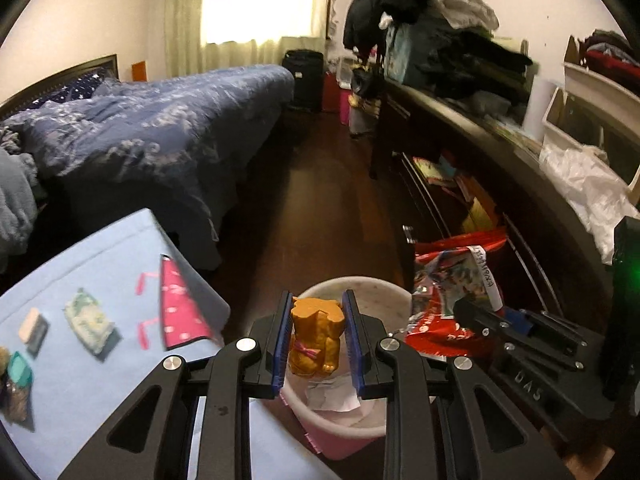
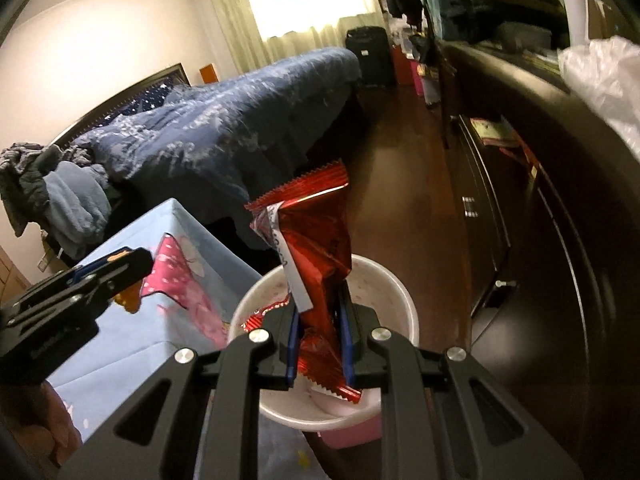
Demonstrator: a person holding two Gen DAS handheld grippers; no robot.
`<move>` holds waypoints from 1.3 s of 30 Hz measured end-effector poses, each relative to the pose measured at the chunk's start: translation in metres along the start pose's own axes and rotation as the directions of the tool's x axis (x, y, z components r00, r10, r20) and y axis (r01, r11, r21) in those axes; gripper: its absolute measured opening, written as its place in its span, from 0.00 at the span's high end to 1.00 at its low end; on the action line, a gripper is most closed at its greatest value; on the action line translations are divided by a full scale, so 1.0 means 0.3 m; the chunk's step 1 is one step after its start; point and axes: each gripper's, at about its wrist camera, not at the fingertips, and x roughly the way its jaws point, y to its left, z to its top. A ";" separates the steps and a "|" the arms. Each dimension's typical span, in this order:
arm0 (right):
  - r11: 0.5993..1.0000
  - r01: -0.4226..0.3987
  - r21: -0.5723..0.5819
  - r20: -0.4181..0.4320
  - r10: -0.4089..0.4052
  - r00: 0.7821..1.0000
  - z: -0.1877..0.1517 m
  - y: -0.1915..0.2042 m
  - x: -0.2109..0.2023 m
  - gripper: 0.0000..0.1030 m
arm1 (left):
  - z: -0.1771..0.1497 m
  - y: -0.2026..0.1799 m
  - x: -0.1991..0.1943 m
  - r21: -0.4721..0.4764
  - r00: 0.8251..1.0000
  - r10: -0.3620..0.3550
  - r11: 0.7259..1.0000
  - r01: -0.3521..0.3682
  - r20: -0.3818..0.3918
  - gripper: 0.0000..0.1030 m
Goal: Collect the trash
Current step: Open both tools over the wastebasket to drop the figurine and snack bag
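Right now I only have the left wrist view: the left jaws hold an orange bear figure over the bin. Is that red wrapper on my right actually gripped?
Observer: Yes. The right gripper is shut on the red wrapper, pinching its lower part.
Reviewer: Is it over the bin too?
Observer: Yes, the wrapper stands above the open mouth of the bin.
Reviewer: Anything behind the left gripper?
Observer: The pink patch on the blue cloth.
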 end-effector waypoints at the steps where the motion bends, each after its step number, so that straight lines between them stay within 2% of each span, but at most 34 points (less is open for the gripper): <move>1: 1.000 0.002 -0.001 -0.011 -0.002 1.000 -0.002 -0.004 0.025 0.83 | 0.001 -0.007 0.026 0.002 1.000 -0.002 1.000 0.002 -0.012 0.76; 8: 1.000 0.003 -0.011 -0.043 -0.004 0.999 -0.020 -0.008 0.111 0.81 | -0.014 -0.014 0.149 -0.022 0.996 -0.028 0.999 0.026 -0.079 0.74; 11: 1.000 0.011 -0.016 -0.042 -0.012 0.999 -0.023 -0.010 0.125 0.79 | -0.014 -0.012 0.175 -0.031 0.996 -0.032 0.999 0.030 -0.086 0.58; 14: 1.000 0.008 -0.012 -0.040 -0.009 0.999 -0.020 -0.020 0.136 0.76 | -0.009 -0.008 0.176 -0.043 0.997 -0.031 0.999 0.028 -0.071 0.36; 15: 1.000 0.008 -0.012 -0.039 -0.009 0.999 -0.020 -0.022 0.138 0.73 | -0.008 -0.007 0.173 -0.049 0.997 -0.031 0.998 0.028 -0.063 0.33; 17: 1.000 0.011 -0.012 -0.036 -0.011 0.999 -0.019 -0.024 0.140 0.70 | -0.004 -0.005 0.168 -0.054 0.998 -0.034 0.998 0.031 -0.054 0.33; 22: 1.000 0.008 -0.013 -0.024 -0.009 1.000 -0.021 -0.020 0.133 0.52 | 0.002 0.003 0.148 -0.061 0.998 -0.036 0.998 0.034 -0.044 0.33; 30: 1.000 -0.016 -0.024 -0.006 0.016 1.000 -0.020 0.018 0.078 0.50 | -0.011 0.041 0.052 -0.076 1.000 -0.027 0.997 0.027 -0.005 0.31; 35: 0.996 -0.061 -0.065 0.003 0.061 0.998 -0.029 0.114 0.021 0.45 | -0.043 0.110 -0.060 -0.105 0.999 0.011 0.994 -0.007 0.037 0.27; 39: 0.987 -0.103 -0.125 0.004 0.104 0.995 -0.045 0.232 -0.026 0.38 | -0.083 0.189 -0.154 -0.134 0.996 0.071 0.989 -0.062 0.061 0.24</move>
